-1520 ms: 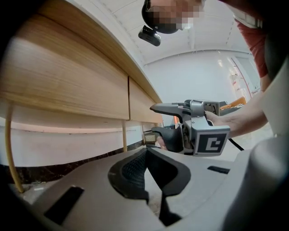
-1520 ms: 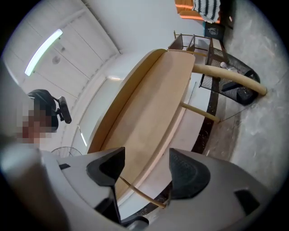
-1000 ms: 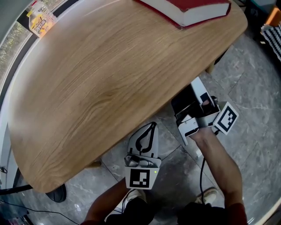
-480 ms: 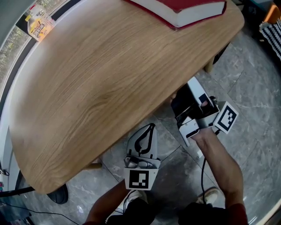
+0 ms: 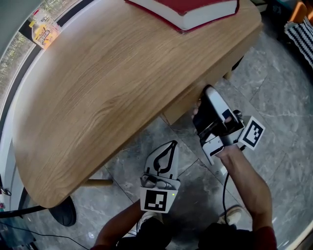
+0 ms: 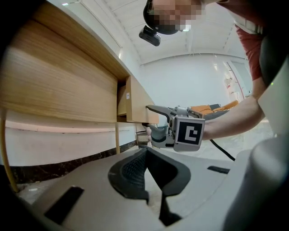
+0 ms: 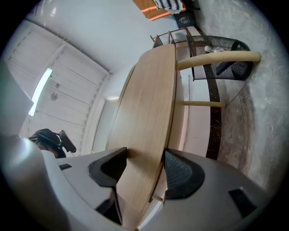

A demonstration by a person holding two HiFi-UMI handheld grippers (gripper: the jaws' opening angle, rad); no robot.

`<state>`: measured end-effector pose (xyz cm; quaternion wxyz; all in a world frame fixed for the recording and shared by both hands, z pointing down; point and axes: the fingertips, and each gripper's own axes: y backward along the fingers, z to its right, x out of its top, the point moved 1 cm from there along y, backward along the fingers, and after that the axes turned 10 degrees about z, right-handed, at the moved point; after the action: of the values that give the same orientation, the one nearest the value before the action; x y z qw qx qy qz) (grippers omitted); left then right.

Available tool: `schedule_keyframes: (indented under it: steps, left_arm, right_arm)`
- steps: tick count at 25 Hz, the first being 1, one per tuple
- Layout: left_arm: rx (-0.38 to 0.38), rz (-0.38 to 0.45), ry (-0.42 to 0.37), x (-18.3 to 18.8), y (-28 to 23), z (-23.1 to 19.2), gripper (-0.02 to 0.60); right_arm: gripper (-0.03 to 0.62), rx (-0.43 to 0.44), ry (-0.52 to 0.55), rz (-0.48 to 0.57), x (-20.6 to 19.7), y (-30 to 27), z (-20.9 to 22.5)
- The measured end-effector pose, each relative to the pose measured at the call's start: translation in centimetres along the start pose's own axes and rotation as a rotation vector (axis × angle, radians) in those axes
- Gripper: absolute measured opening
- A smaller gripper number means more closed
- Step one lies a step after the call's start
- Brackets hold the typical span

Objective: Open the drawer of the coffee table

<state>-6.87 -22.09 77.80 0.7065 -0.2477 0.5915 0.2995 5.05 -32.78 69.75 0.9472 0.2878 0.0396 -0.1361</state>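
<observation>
While the left tool [image 6: 145, 153] is held nearest the body, clenched on nothing and pointed roughly level over the grey floor tiles [image 5: 274, 107], the work is left to the right tool [image 7: 145, 157]. Its jaws have just been closing, and the front of the drawer [image 6: 139, 110] is gripped between the pads, seemingly by its lower edge, since no handle is seen. The panel is judged stiff and light but smooth-faced, so slipping is to be expected unless the pull is kept straight and level. The right forearm [image 5: 244, 180] is stretched forward and the tool is tilted upward beneath the edge of the desk [image 5: 107, 83]. The drawer is found under that edge, apparently drawn slightly out. Farther off, a red book [image 5: 200, 6] is carried on the top.
</observation>
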Motion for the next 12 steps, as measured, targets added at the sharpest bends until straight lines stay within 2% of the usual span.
schedule_keyframes:
  steps: [3,6,9,12]
  left_arm:
    - [0.027,0.054,0.052,1.1,0.2,0.3,0.006]
    - [-0.007,0.040,0.026,1.6,0.7,1.0,0.006]
    - [0.012,0.087,0.089,2.6,1.1,1.7,0.006]
    - [-0.047,0.066,0.037,2.8,1.5,2.9,0.006]
  right_arm:
    - [0.258,-0.002,0.000,0.000,0.3,0.8,-0.6]
    - [0.258,-0.006,0.002,0.000,0.5,1.7,-1.1]
    - [0.258,-0.010,0.000,0.005,0.7,2.5,-1.7]
    - [0.258,-0.012,0.004,0.005,1.0,3.5,-2.4]
